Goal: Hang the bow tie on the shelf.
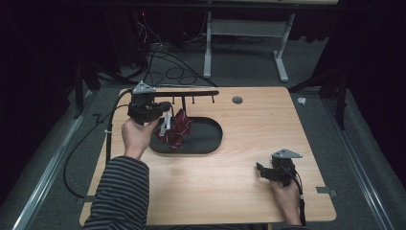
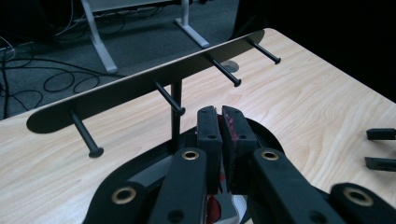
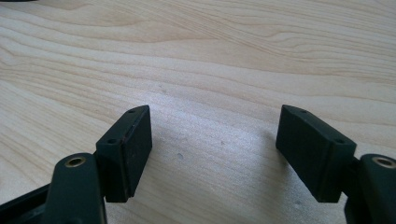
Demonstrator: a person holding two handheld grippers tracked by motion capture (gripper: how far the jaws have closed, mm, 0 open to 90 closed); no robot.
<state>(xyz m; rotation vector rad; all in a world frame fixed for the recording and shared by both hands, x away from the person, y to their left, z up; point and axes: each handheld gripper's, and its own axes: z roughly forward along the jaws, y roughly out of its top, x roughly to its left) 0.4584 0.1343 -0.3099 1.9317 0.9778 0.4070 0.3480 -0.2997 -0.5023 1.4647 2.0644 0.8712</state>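
The left claw [image 2: 219,122] is pinching a dark red packet [image 1: 178,129] by its top edge and holding it hanging above the black oval tray [image 1: 210,139]. The hanger rack [image 2: 140,88] is standing just beyond the claw, its long bar running crosswise and its pegs [image 2: 170,99] pointing back toward the claw, the nearest one just ahead of its tip. The right claw [image 3: 215,154] is resting spread over the bare surface [image 1: 239,182], well apart from both.

Dim, dark surroundings; lit tabletop, soft shadows, slightly grainy.
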